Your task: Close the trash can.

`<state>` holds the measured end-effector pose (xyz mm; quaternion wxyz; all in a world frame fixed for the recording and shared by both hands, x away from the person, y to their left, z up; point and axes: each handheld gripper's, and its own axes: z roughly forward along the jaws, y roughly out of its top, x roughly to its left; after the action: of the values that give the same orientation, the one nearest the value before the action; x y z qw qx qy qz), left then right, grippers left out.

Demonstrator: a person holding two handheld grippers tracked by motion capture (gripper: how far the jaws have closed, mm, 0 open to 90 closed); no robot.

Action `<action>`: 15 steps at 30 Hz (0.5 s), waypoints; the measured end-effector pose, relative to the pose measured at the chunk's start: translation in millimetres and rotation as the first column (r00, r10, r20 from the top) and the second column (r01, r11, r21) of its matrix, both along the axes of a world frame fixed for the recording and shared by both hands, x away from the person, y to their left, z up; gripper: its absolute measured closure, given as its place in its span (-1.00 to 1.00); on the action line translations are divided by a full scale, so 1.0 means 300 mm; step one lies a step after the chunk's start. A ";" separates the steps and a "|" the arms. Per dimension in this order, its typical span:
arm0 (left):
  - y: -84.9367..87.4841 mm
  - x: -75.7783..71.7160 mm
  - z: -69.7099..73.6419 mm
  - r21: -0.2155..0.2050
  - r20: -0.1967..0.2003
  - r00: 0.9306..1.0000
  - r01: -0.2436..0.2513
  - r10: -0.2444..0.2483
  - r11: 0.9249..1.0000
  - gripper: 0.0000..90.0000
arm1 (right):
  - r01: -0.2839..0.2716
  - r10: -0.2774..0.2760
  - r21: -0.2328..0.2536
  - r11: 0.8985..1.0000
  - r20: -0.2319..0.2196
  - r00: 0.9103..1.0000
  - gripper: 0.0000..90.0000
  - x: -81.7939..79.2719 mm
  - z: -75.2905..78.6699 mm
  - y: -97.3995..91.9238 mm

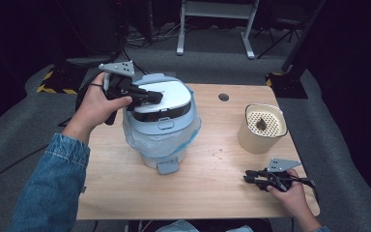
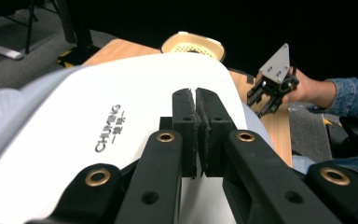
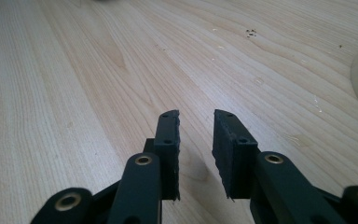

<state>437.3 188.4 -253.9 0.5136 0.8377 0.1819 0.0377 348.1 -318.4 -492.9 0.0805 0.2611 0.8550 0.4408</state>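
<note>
White and pale blue, the bin (image 1: 160, 121) stands on the left half of the wooden table (image 1: 207, 183), with a clear bag (image 1: 134, 139) tucked around its body. Its white lid (image 2: 121, 121) is down, with grey letters printed on it. The left gripper (image 1: 155, 96) lies over the top of the lid, held by the left hand (image 1: 95, 107), which comes in from the left in a blue denim sleeve (image 1: 53, 188). In the left gripper view its two black pads (image 2: 185, 126) are pressed flat together with nothing between them, just above the lid. To the right of the bin, well apart from it, stands a cream cup (image 1: 261, 126) with a holed top and something dark on it. Near the front right corner of the table the right hand (image 1: 292, 193) holds the right gripper (image 1: 248, 176) low over the wood. Its pads (image 3: 168, 149) stand a little apart, and nothing is between them, just bare wood below. A few small crumbs (image 3: 250, 33) lie on the table farther off.
</note>
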 end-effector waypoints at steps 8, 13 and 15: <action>-0.021 -0.027 -0.039 0.080 0.034 0.999 0.007 -0.010 0.997 0.92 | 0.010 -0.010 0.003 1.000 -0.017 1.000 0.55 0.001 0.008 -0.006; -0.026 -0.033 -0.044 0.090 0.069 0.998 0.000 -0.006 0.996 0.95 | 0.013 -0.013 0.009 1.000 -0.020 1.000 0.53 0.001 0.010 -0.007; -0.026 -0.034 -0.047 0.086 0.075 0.997 -0.004 -0.002 0.996 0.99 | 0.011 -0.011 0.008 1.000 -0.021 1.000 0.53 0.001 0.011 -0.008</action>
<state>427.0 180.8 -267.9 0.4834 0.8570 0.1613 0.0771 348.5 -320.9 -489.7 0.0730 0.2709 0.8524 0.4412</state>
